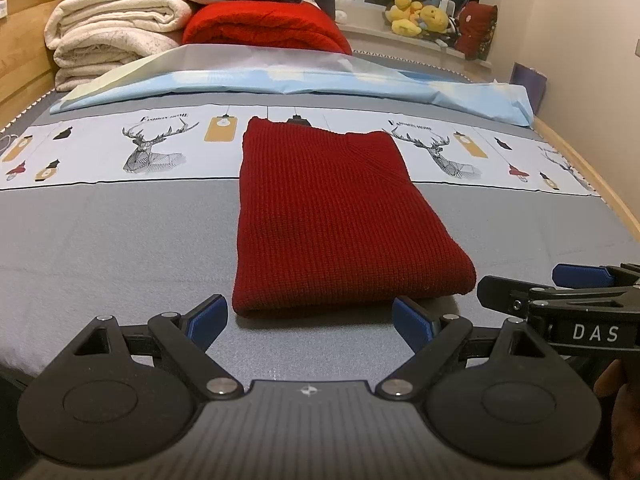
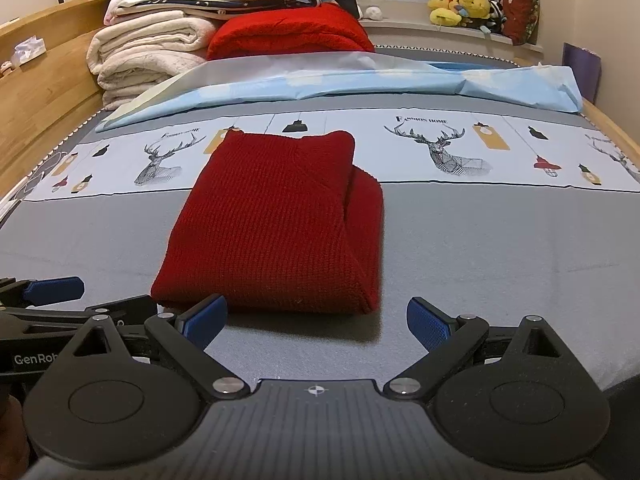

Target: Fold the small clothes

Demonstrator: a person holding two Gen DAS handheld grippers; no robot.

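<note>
Left gripper (image 1: 310,322): jaws spread wide and holding nothing, hovering low over the grey sheet at the bed's near edge, just short of the sweater's near-left corner.
Sweater (image 1: 336,216): a dark red knit, lying flat in a compact oblong near the middle of the bed (image 1: 100,232), its far end reaching onto the white band printed with deer and its near end on the plain grey part.
Fold state: in the right wrist view the sweater (image 2: 276,220) shows a top layer laid over a thicker rolled edge along its right side, so I judge the side folds already made.
Right gripper (image 2: 318,320): jaws likewise released and empty, close to the sweater's near-right corner but not touching it; it also shows at the right edge of the left wrist view.
Step in hand: by my reading, a pause between folds, or the end of this garment.
Next move: if one more fold is wanted, each gripper should pinch a near corner through all layers and carry it toward the far end; the thick knit may slip or spring open.
Background: folded blankets (image 1: 108,28) are stacked at the bed's far-left corner and a light blue sheet (image 1: 304,80) lies across the far side, both well apart from the sweater.
</note>
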